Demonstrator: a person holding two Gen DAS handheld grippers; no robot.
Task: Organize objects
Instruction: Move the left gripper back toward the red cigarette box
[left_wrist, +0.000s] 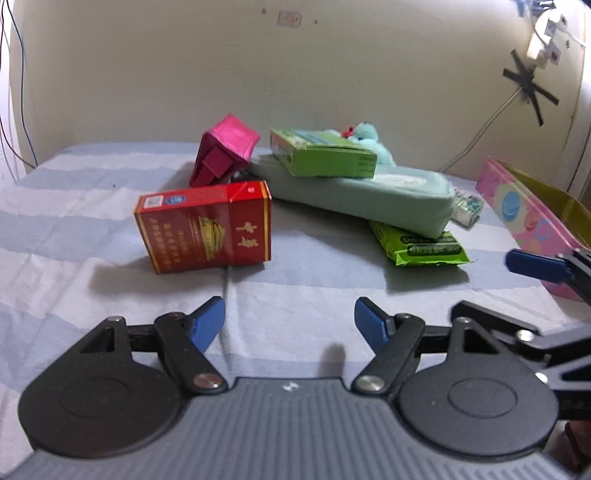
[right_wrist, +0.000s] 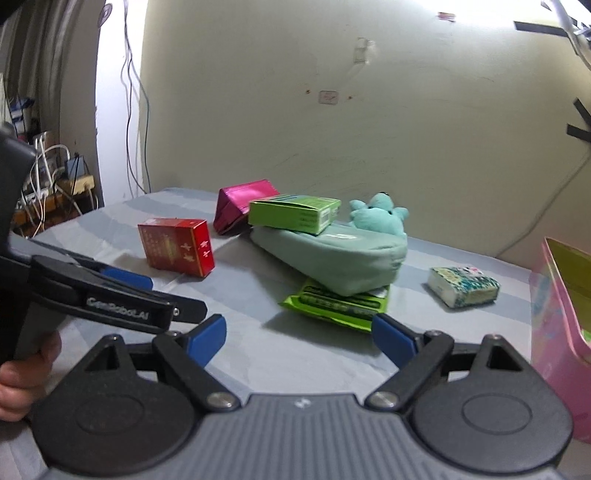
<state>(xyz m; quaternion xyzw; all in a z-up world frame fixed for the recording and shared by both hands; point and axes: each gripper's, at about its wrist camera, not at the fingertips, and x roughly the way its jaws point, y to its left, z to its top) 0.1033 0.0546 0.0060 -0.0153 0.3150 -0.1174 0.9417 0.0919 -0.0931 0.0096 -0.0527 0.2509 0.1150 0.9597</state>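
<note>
Nearest, both pairs of tongs stand open with nothing between the blue pads: the left tongs (left_wrist: 290, 325) face the red box, the right tongs (right_wrist: 299, 334) face the pile, both tilted downward over the blue-and-white striped bed sheet (left_wrist: 74, 236). A hand (right_wrist: 26, 373) grips the left handle at the edge of the right view.

Just ahead stands the red cardboard cigarette pack (left_wrist: 207, 227), on its long edge, apart from everything else. It looks light, stiff and easily crushed, so I would pinch it gently across its broad faces.

Beyond lies the crinkly green foil wipes packet (right_wrist: 338, 304), soft and slippery, pinned under the pale mint fabric pouch (right_wrist: 332, 258). That pouch looks floppy and bears a green cardboard box (right_wrist: 293, 214) and a teal plush toy (right_wrist: 380, 218), so lift those first. The small patterned tissue pack (right_wrist: 463, 286) lies alone, near the pink storage box (right_wrist: 561, 332). Farthest sits the shiny magenta folded pouch (left_wrist: 225, 151).
</note>
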